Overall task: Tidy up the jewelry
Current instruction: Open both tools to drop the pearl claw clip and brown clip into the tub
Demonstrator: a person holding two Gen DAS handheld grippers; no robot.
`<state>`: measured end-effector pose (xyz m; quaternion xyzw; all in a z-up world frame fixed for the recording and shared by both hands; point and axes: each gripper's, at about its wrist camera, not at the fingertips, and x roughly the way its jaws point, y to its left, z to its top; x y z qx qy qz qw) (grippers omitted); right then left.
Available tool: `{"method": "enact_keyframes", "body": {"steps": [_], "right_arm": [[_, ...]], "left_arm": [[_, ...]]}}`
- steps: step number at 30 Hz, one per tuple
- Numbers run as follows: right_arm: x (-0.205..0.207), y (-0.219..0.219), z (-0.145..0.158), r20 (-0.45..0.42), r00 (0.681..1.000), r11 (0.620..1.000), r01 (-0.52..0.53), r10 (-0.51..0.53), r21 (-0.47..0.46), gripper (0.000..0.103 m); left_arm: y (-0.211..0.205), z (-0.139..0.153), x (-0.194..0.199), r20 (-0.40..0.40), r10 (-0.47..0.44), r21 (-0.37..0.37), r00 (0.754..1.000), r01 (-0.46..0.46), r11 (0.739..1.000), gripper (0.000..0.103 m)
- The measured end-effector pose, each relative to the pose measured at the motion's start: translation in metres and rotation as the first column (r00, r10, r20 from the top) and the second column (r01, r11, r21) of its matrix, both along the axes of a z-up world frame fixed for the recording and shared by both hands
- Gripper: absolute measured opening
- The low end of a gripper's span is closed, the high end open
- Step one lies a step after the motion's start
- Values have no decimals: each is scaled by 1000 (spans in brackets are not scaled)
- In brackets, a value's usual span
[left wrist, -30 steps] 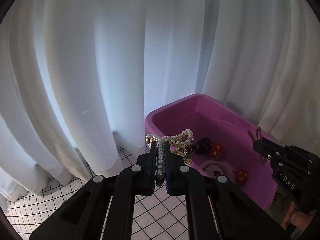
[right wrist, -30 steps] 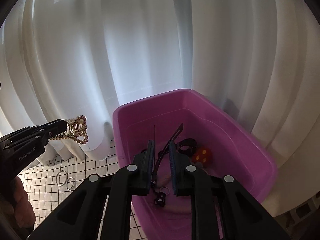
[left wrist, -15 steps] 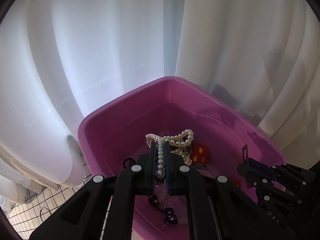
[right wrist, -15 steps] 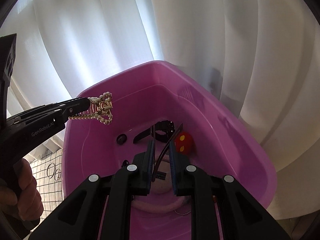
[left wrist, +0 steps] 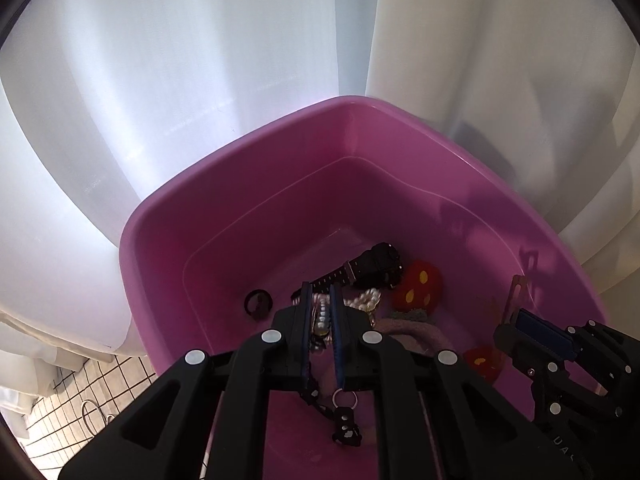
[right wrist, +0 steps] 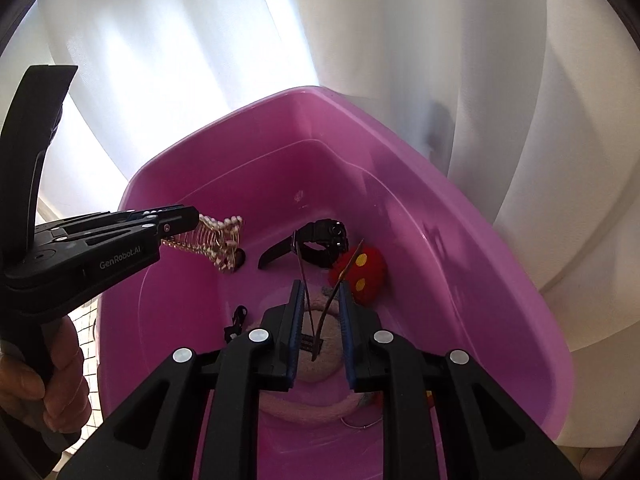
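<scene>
A pink plastic tub (left wrist: 248, 216) (right wrist: 460, 216) holds jewelry. My left gripper (left wrist: 321, 300) is over the tub, shut on a gold and pearl hair comb (right wrist: 218, 240); its pearls (left wrist: 366, 300) hang past the fingertips. It also shows in the right wrist view (right wrist: 192, 218). My right gripper (right wrist: 320, 294) is over the tub with its jaws parted, and a thin brown hair clip (right wrist: 320, 320) stands loosely between them. In the tub lie a black watch (left wrist: 374, 266) (right wrist: 320, 240), a red felt strawberry (left wrist: 418, 284) (right wrist: 362, 270), a pink knitted piece (right wrist: 320, 408) and a black keyring charm (left wrist: 344, 424).
White curtains (left wrist: 200, 80) hang right behind and around the tub. A white tablecloth with a black grid (left wrist: 80, 396) lies to the left with hoop earrings (left wrist: 94, 412) on it. The right gripper body (left wrist: 560, 352) is close on the left gripper's right.
Both grippers have moved from the tablecloth side over and down into the tub. The right gripper's jaws have opened wider around the clip. The left gripper's grip looks looser on the comb.
</scene>
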<state>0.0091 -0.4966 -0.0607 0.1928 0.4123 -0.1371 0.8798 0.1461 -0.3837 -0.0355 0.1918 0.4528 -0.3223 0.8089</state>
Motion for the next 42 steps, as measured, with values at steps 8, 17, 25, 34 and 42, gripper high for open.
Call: {"method": "enact_keyframes", "body": {"steps": [8, 17, 25, 34, 42], "right_arm": [[0, -2, -1, 8, 1000, 1000, -2, 2, 2, 39], [-4, 2, 7, 29, 1000, 1000, -10, 10, -1, 59], [-5, 13, 15, 50, 998, 1000, -23, 23, 16, 67], [-9, 36, 29, 65, 998, 1000, -25, 24, 16, 69], [-8, 81, 46, 85, 995, 999, -50, 51, -19, 69]], "left_arm": [[2, 15, -1, 58, 10, -28, 998, -8, 1000, 64], [21, 27, 4, 55, 47, -57, 997, -43, 997, 71], [43, 43, 5, 78, 85, -89, 993, -78, 993, 85], [85, 58, 8, 90, 137, -130, 986, -125, 984, 95], [148, 70, 12, 83, 210, -169, 974, -194, 966, 96]]}}
